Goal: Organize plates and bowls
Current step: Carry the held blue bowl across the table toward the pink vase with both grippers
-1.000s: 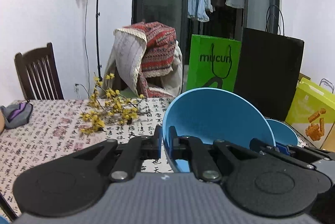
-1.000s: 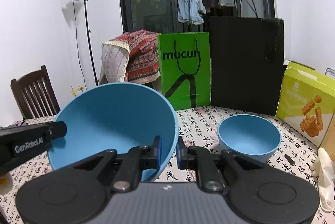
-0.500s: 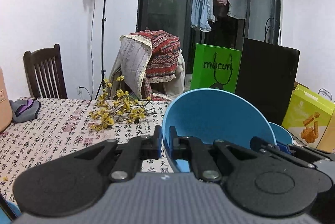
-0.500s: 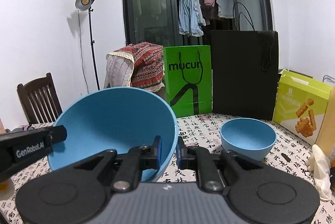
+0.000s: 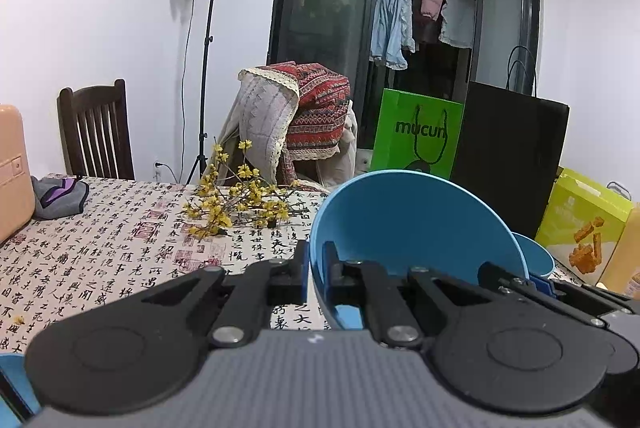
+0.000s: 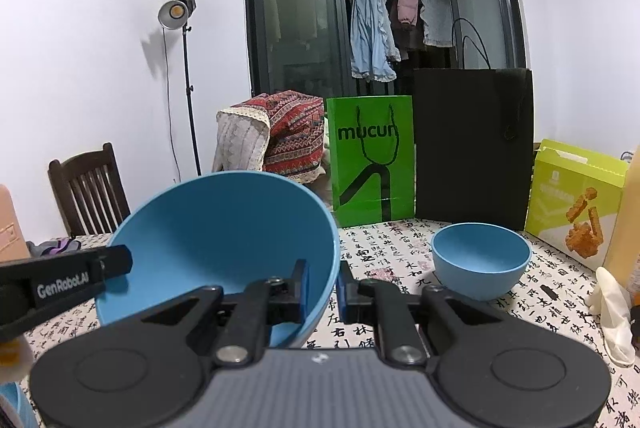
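Two grippers carry a big blue bowl above a patterned table.

The left gripper [image 5: 316, 264] and right gripper [image 6: 323, 282] each pinch the big bowl's [image 6: 224, 228] rim from opposite sides, jaws closed on it, likely to keep it steady. It hangs tilted over the table [image 6: 400, 260]. A small bowl [image 6: 480, 262] sits to the right, probably for stacking.
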`<act>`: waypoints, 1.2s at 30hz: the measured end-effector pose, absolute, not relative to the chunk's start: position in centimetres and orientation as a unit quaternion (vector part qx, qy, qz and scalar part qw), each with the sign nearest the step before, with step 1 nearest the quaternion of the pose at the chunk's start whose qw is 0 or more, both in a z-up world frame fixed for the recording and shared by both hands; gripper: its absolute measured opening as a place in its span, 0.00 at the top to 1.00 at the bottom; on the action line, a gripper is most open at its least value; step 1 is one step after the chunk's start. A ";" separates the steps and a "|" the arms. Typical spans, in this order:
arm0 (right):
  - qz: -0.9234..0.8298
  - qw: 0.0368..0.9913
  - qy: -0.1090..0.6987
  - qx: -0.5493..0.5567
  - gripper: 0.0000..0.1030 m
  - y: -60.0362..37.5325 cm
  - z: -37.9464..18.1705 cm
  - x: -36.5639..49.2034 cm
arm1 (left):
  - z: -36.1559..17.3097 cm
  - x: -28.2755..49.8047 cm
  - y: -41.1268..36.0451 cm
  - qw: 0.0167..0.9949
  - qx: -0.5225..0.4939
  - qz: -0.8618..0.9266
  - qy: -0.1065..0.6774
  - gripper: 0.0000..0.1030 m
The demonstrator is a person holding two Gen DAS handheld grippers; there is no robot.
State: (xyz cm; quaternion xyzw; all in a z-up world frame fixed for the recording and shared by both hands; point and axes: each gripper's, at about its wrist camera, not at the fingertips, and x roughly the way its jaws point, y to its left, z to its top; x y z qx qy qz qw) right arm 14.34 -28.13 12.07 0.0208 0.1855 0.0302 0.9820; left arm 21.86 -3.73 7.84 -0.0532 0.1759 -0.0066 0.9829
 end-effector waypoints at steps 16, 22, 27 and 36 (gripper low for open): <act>0.045 0.984 0.172 0.019 0.87 -27.1 12.1 11.9 | 7.2 19.5 -2.4 0.986 -0.055 -0.004 0.160 0.93; 0.049 0.984 0.171 0.020 0.87 -27.0 12.1 11.7 | 7.2 18.9 -1.9 0.987 -0.059 -0.005 0.153 0.93; 0.052 0.984 0.166 0.019 0.86 -26.8 12.1 11.3 | 7.2 18.5 -1.5 0.987 -0.063 -0.004 0.148 0.93; 0.061 0.984 0.167 0.019 0.86 -26.4 11.9 11.1 | 7.3 17.7 -1.0 0.988 -0.063 0.000 0.141 0.93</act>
